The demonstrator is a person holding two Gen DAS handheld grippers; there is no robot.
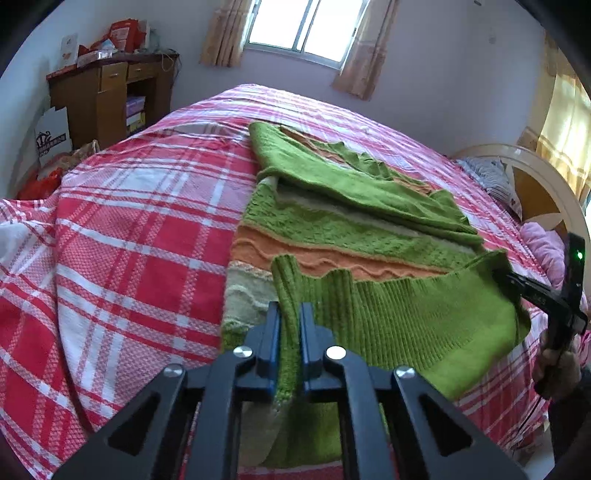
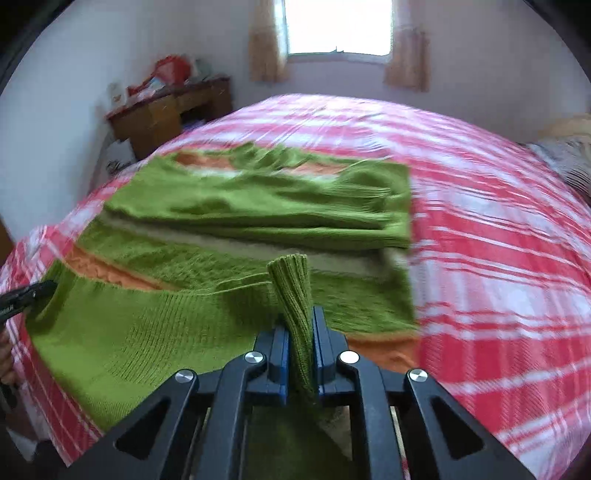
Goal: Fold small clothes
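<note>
Pinching the ribbed hem of a soft, limp green sweater [image 1: 369,221], left tool [image 1: 290,325] and right tool [image 2: 301,332] clamp opposite corners; knit stretches, sags between them.

We see sweater [image 1: 369,229]: green knit, orange and cream wavy bands, ribbed green hem | bed cover [image 1: 140,229]: red-pink and white plaid | curtains [image 1: 364,55]: beige | cabinet [image 1: 107,99]: brown wood | grippers: black, blue pads

One green and orange knitted sweater [image 1: 332,229] lay on one bed [image 1: 140,221]. Two grippers, left [image 1: 290,314] and right [image 2: 300,325], were there; one wooden desk [image 1: 110,96] stood at ten o'clock, one window [image 1: 306,26] at twelve
</note>
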